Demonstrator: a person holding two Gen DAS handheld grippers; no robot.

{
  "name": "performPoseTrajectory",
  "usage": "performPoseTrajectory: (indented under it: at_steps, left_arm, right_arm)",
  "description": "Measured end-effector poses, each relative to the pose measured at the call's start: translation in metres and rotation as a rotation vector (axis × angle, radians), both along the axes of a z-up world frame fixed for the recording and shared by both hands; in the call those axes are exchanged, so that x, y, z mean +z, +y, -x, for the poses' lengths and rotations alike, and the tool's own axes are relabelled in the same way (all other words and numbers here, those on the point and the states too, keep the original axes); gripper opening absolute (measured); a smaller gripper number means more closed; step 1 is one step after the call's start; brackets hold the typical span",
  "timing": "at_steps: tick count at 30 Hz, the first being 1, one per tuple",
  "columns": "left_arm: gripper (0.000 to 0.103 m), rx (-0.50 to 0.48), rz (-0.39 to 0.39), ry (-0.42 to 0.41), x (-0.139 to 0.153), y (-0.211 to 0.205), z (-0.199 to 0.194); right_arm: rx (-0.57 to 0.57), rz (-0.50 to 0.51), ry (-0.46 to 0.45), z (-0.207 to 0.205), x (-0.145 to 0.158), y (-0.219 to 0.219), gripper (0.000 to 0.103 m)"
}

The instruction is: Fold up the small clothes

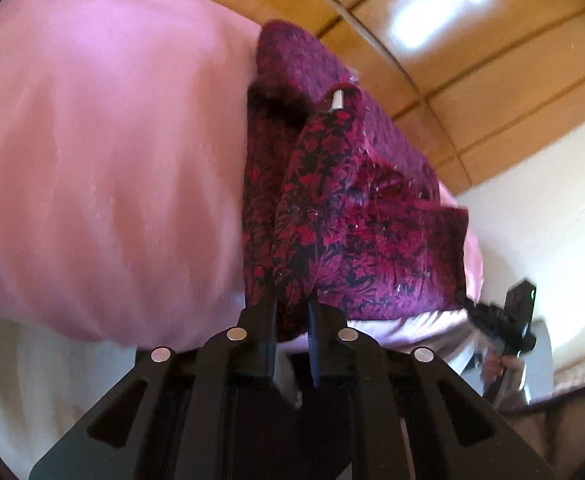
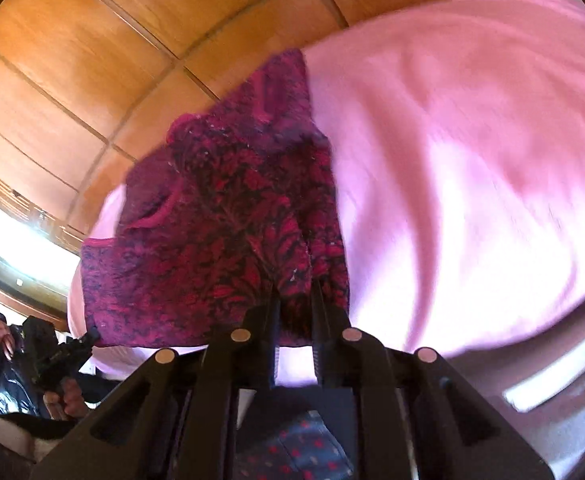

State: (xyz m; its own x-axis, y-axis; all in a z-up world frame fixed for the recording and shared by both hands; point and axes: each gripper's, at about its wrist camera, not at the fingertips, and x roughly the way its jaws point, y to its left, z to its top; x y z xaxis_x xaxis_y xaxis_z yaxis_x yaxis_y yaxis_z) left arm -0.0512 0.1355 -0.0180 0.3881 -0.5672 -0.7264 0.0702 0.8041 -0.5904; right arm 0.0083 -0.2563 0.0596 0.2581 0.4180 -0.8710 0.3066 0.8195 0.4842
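- The left claw [image 1: 292, 300] is pinched narrow on a bunched fold of the patterned garment [image 1: 332, 208]; the cloth rises between its two black fingers toward 12 o'clock in the left wrist view.
- The right claw [image 2: 295, 300] is likewise closed narrow on the same garment [image 2: 228, 216], with a ridge of fabric caught between its fingers.
- The garment is a small piece in dark red, magenta and black with a leafy print. It lies on a pink sheet [image 1: 104, 152], which looks to cover a bed or cushion rather than a worktop; I cannot tell which. In the left view the garment runs from the claw up toward 1 o'clock; in the right view it spreads toward 10 and 11 o'clock.
- The right claw also shows in the left view, at about 4 o'clock, at the garment's lower corner. The left claw shows in the right view at about 8 o'clock, at the opposite corner.
- Handling, as a judgement: the cloth looks soft, light and limp. It creases and drapes where held, so it should fold easily but will sag and bunch if lifted by one point. It does not look fragile or slippery.
- Where to hold, as a judgement: at hems or corners, one claw to each, so an edge stays taut.
- A small white tag [image 1: 337, 101] sits near the garment's upper part at 12 o'clock. No writing on it can be read, and no brand is visible.
- Wooden panels [image 2: 92, 52] fill the background.
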Motion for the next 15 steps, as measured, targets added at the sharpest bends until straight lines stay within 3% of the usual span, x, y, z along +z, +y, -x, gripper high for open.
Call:
performPoseTrajectory:
  at_steps: [1, 2, 3, 5, 6, 9, 11, 15]
  left_arm:
    - [0.017, 0.016, -0.042, -0.009, 0.003, 0.0, -0.002]
    - [0.019, 0.031, -0.052, -0.02, 0.006, 0.002, -0.003]
    - [0.027, 0.04, -0.048, -0.038, 0.012, 0.006, -0.007]
    - [0.041, 0.064, -0.078, -0.095, 0.027, 0.011, -0.012]
    - [0.049, 0.068, -0.077, -0.131, 0.036, 0.012, -0.018]
    - [0.051, 0.033, -0.098, -0.193, 0.049, 0.001, -0.042]
    - [0.059, -0.007, -0.117, -0.217, 0.05, -0.008, -0.053]
    - [0.058, -0.103, -0.155, -0.19, 0.031, -0.034, -0.077]
  right_arm:
    - [0.018, 0.016, -0.006, -0.002, 0.002, 0.002, 0.014]
    - [0.029, 0.039, -0.023, -0.006, 0.006, 0.003, 0.022]
    - [0.03, 0.084, -0.041, -0.013, 0.01, 0.006, 0.038]
    - [0.06, 0.132, -0.093, -0.026, 0.021, 0.012, 0.047]
    - [0.083, 0.169, -0.132, -0.034, 0.03, 0.017, 0.047]
    - [0.163, 0.269, -0.211, -0.06, 0.044, 0.037, 0.055]
    - [0.21, 0.299, -0.24, -0.076, 0.043, 0.05, 0.055]
    - [0.302, 0.366, -0.212, -0.103, 0.017, 0.069, 0.048]
